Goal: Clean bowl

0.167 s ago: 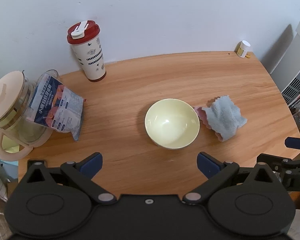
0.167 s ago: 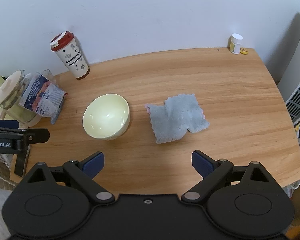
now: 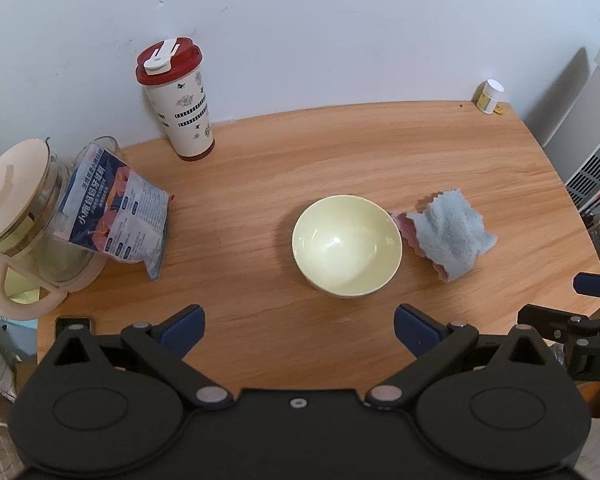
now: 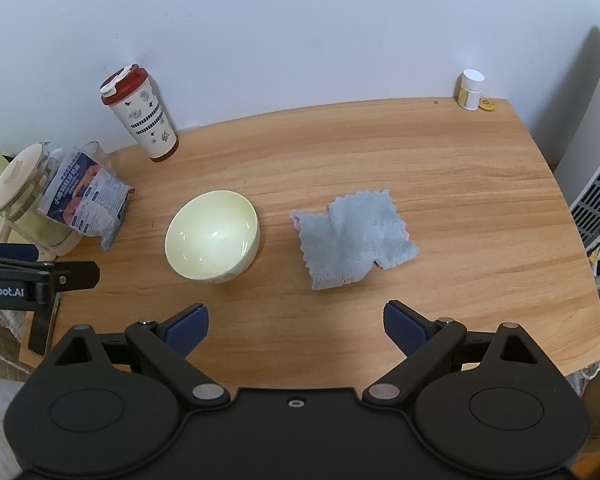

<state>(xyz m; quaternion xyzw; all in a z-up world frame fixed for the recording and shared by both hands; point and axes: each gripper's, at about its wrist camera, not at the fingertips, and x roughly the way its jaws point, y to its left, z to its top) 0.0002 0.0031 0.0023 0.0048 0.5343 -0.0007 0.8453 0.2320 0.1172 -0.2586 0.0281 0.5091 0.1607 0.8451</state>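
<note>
Pale yellow bowl (image 3: 347, 246) upright on table, crumpled blue cloth (image 3: 452, 236) beside it

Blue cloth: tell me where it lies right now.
The blue cloth lies crumpled on the wooden table, centred ahead in the right wrist view, just right of the yellow bowl, apart from it.

Ahead of my fingers a wooden table (image 4: 440, 184) meets a plain white wall (image 4: 300, 40); a white slatted unit (image 4: 598, 200) stands off right.
</note>
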